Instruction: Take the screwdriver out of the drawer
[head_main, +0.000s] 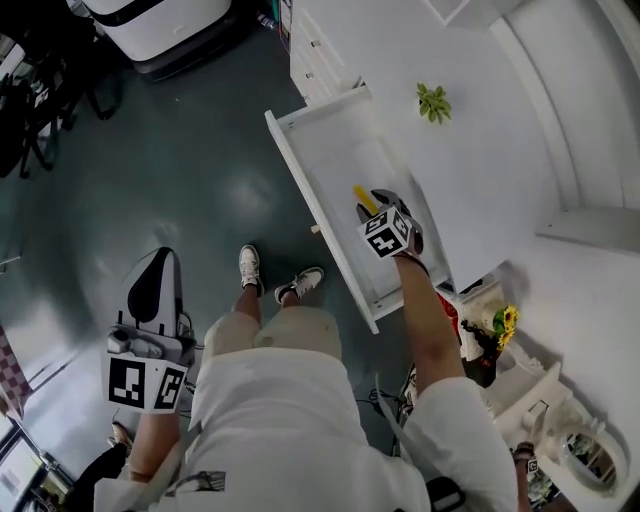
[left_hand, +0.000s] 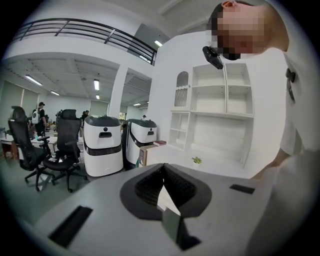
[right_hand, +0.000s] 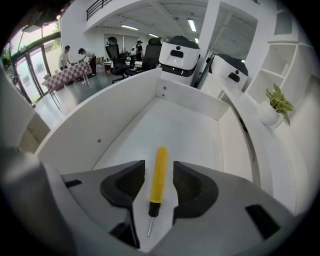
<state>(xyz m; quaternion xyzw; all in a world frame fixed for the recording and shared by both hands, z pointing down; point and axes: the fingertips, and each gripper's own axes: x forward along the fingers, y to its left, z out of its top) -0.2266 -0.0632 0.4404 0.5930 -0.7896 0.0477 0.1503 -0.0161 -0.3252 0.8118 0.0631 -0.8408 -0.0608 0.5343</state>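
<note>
A screwdriver (head_main: 364, 198) (right_hand: 159, 172) with a yellow handle and a black collar lies on the floor of the open white drawer (head_main: 300, 180) (right_hand: 115, 110). My right gripper (head_main: 377, 203) (right_hand: 159, 165) points steeply down into the drawer and straddles the handle. Its jaws stand partly open, with a gap on each side of the handle. My left gripper (head_main: 158, 255) (left_hand: 163, 170) hangs low at the left, away from the drawer, over the dark floor. Its pads meet with nothing between them.
The drawer juts out of a white cabinet top (head_main: 480, 150) that bears a small potted plant (head_main: 433, 102) (right_hand: 277, 102). White wheeled robots (left_hand: 102, 145) and office chairs (left_hand: 30, 145) stand beyond. The person's shoes (head_main: 250, 268) are beside the drawer front.
</note>
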